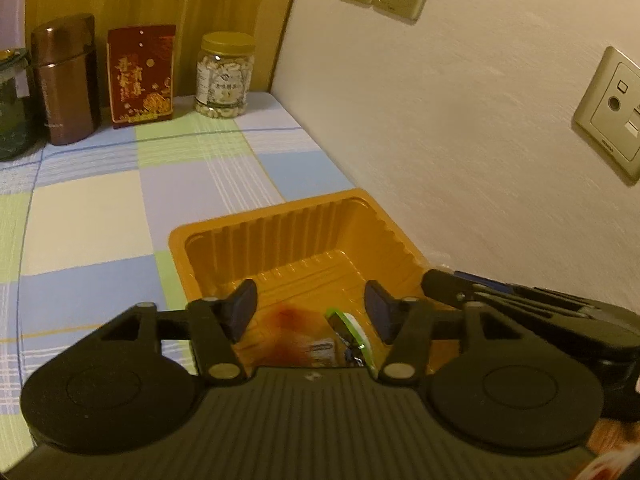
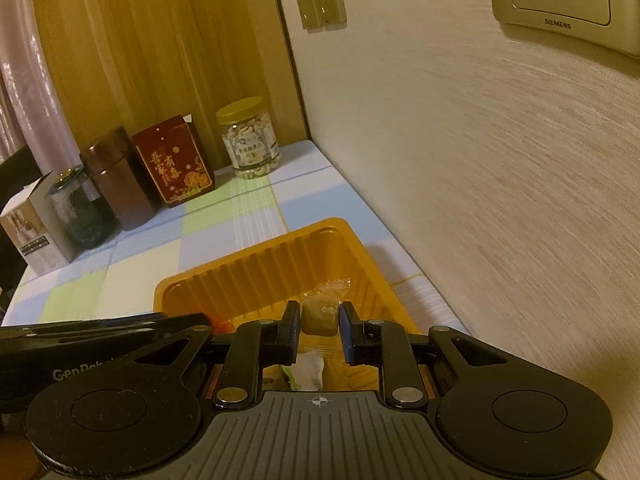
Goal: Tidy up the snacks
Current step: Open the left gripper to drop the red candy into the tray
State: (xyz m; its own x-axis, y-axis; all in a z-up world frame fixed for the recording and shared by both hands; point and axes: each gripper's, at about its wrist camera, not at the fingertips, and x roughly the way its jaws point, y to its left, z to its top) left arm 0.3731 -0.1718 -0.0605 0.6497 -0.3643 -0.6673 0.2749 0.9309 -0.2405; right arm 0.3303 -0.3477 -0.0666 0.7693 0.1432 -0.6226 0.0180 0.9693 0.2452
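An orange ribbed plastic tray (image 1: 280, 236) lies on the checked cloth by the wall; it also shows in the right wrist view (image 2: 256, 276). My left gripper (image 1: 312, 304) is open and empty above the tray's near end. Below it lie a red-orange wrapped snack (image 1: 288, 332) and a green-edged packet (image 1: 348, 336). My right gripper (image 2: 319, 322) is shut on a brown wrapped candy (image 2: 318, 314), held over the tray. Its clear wrapper twist (image 2: 334, 286) sticks out ahead. The green-edged packet (image 2: 304, 372) lies under the right gripper. The right gripper's fingers (image 1: 480, 288) show at the tray's right side.
At the back stand a nut jar with a gold lid (image 1: 224, 76), a red box (image 1: 142, 76), a brown canister (image 1: 66, 80) and a dark glass jar (image 2: 80, 212). A white carton (image 2: 36, 236) stands far left. The wall (image 1: 460, 140) with sockets runs close on the right.
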